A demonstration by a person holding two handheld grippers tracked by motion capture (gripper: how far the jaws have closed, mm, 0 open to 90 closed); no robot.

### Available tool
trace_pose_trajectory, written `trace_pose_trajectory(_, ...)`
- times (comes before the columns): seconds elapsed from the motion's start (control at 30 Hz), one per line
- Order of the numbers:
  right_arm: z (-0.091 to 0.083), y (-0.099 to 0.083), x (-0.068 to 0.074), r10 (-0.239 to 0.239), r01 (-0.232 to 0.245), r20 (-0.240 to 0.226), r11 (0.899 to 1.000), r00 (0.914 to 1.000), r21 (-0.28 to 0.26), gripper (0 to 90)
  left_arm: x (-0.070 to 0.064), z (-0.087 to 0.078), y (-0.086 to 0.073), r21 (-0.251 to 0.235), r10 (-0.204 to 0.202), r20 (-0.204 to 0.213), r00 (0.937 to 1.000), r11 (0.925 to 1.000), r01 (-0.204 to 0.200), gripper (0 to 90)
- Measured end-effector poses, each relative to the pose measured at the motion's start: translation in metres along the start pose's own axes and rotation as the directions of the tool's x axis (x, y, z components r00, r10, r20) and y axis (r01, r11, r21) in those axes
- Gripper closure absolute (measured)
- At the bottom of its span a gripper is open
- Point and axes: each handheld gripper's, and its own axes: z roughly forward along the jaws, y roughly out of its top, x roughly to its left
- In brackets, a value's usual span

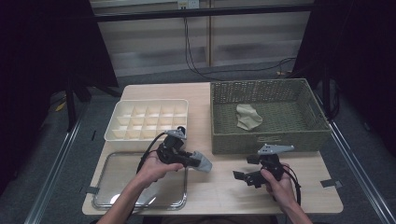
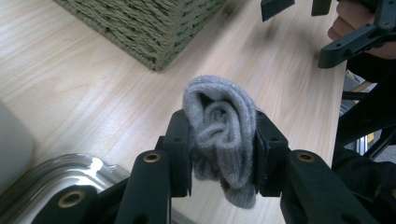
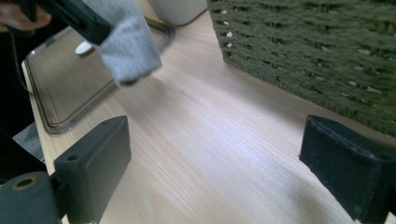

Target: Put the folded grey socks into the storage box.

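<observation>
**Grey sock clamped in the left gripper, right gripper standing wide open**

The left gripper point(image 1: 195, 161) is holding a grey sock point(image 1: 203, 163) above the wooden table point(image 1: 219, 191), just beside the right edge of the clear tray point(image 1: 107, 198). In the left gripper view the sock point(image 2: 223, 135) is bunching up between the two black jaws, which are pressing on it from both sides — a folded loop is sticking up above them and a loose end is hanging below. The person's left hand point(image 1: 156, 170) is wrapping around the gripper's handle over the tray.

The right gripper point(image 1: 243, 176) is resting near the table's front right, held by the right hand point(image 1: 278, 184), with its jaws spread wide and nothing between them. In the right gripper view the two pads are standing far apart over bare wood, and the sock point(image 3: 126, 42) is hanging from the other gripper farther off.

The woven basket point(image 1: 271, 140) is sitting at the back right with a beige cloth point(image 1: 247, 116) lying inside it — well apart from the sock. A white divided box point(image 1: 147, 119) is sitting behind the tray.
</observation>
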Motion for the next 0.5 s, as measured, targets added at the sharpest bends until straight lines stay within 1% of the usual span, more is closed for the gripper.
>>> trace_pose_trajectory(0.03, 0.0, 0.0, 0.0, 0.001, -0.001, 0.0, 1.0, 1.0, 0.002, 8.7, 0.001, -0.002, -0.001, -0.003, -0.001, 0.009, 1.0, 1.0, 0.001, 64.5)
trace_pose_trajectory(0.17, -0.001, 0.0, 0.0, 0.0, 0.0, -0.003, 1.0, 1.0, -0.003, 8.7, 0.002, -0.008, -0.003, -0.009, -0.003, 0.008, 1.0, 1.0, 0.003, 64.5)
trace_pose_trajectory(0.2, -0.002, 0.0, 0.0, 0.003, -0.003, 0.001, 1.0, 1.0, 0.0, 8.7, 0.002, -0.008, -0.004, -0.012, -0.01, 0.009, 0.9999, 0.9999, 0.01, 64.4)
trace_pose_trajectory(0.23, -0.002, 0.0, 0.0, 0.002, -0.002, 0.0, 1.0, 1.0, 0.0, 8.7, 0.002, -0.01, -0.004, -0.003, -0.009, -0.019, 0.9998, 1.0, 0.009, 64.5)
trace_pose_trajectory(0.27, -0.002, 0.0, 0.0, 0.004, -0.004, -0.006, 1.0, 1.0, -0.003, 8.7, 0.003, -0.011, -0.005, -0.007, -0.01, 0.004, 0.9999, 0.9999, 0.01, 64.4)
trace_pose_trajectory(0.3, -0.002, -0.001, -0.001, 0.005, -0.005, -0.006, 1.0, 1.0, -0.004, 8.7, 0.003, -0.012, -0.006, -0.011, -0.012, 0.001, 0.9999, 0.9999, 0.012, 64.4)
trace_pose_trajectory(0.33, -0.002, -0.001, -0.001, 0.005, -0.005, -0.006, 1.0, 1.0, -0.004, 8.7, 0.004, -0.014, -0.006, -0.003, -0.008, 0.001, 1.0, 1.0, 0.008, 64.4)
trace_pose_trajectory(0.37, -0.002, -0.001, -0.001, 0.003, -0.003, -0.011, 1.0, 0.9999, -0.003, 8.7, 0.004, -0.016, -0.007, -0.014, -0.015, -0.002, 0.9999, 0.9998, 0.015, 64.4)
trace_pose_trajectory(0.4, -0.002, 0.0, -0.001, 0.003, -0.003, -0.011, 1.0, 0.9999, -0.003, 8.7, 0.005, -0.019, -0.008, -0.007, -0.016, -0.006, 0.9999, 0.9998, 0.016, 64.4)
trace_pose_trajectory(0.43, -0.002, 0.0, -0.002, 0.002, -0.002, -0.009, 1.0, 1.0, -0.005, 8.7, 0.005, -0.022, -0.008, 0.003, -0.009, -0.033, 0.9994, 1.0, 0.009, 64.4)
trace_pose_trajectory(0.5, -0.002, 0.001, -0.002, 0.002, -0.002, -0.006, 1.0, 1.0, 0.0, 8.7, 0.006, -0.027, -0.009, 0.001, -0.013, -0.03, 0.9995, 0.9999, 0.013, 64.4)
